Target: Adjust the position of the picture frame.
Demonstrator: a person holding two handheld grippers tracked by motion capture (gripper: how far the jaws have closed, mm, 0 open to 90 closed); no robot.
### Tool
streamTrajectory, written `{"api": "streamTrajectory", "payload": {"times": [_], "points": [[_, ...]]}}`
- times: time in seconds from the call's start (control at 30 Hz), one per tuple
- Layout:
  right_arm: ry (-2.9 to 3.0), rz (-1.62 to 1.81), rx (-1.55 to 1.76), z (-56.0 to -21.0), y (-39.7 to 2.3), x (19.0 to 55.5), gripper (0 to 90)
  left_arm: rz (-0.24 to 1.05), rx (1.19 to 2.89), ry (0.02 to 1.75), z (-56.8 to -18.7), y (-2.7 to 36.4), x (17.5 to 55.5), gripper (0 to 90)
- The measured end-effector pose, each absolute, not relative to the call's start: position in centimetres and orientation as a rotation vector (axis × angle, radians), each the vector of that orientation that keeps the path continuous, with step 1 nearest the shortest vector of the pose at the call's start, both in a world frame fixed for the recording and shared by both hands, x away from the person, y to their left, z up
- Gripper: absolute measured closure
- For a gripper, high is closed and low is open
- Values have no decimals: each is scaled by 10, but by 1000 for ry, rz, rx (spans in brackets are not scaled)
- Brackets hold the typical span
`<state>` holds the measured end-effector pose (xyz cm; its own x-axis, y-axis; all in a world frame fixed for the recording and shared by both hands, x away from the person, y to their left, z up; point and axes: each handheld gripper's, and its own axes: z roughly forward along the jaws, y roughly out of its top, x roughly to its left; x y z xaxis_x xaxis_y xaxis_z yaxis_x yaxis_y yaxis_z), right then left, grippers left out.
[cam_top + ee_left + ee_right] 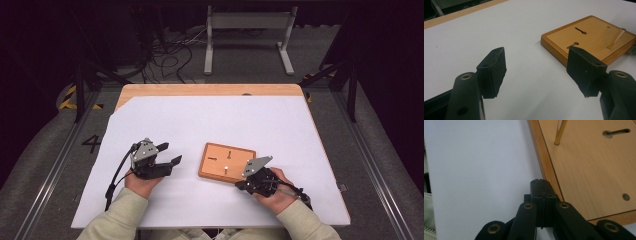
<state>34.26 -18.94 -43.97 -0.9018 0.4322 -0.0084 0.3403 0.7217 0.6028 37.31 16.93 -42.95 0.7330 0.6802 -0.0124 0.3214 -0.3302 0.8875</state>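
I see the right gripper [541,182] with its jaws pressed fully together and nothing between them, its tip at the near edge of the wooden board [584,170]. A slim upright peg [560,132] stands in the board ahead of this gripper. My left gripper [167,153] hovers over the white surface [210,120], jaws wide and unloaded; the board lies ahead to its right.

An orange-brown wooden board [226,162] lies on a white sheet [210,125].
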Motion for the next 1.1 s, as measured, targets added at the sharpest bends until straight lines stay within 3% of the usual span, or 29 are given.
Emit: {"api": "streamTrajectory", "payload": {"times": [0.53, 0.73, 1.1], "points": [[2684, 961, 714, -434, -204, 349, 900, 448, 1932, 771, -430, 170, 373, 322], [2504, 1009, 899, -421, -232, 363, 900, 446, 1935, 771, -430, 169, 374, 322], [2435, 844, 1152, -440, -251, 390, 900, 441, 1943, 774, -432, 168, 374, 322]]}}
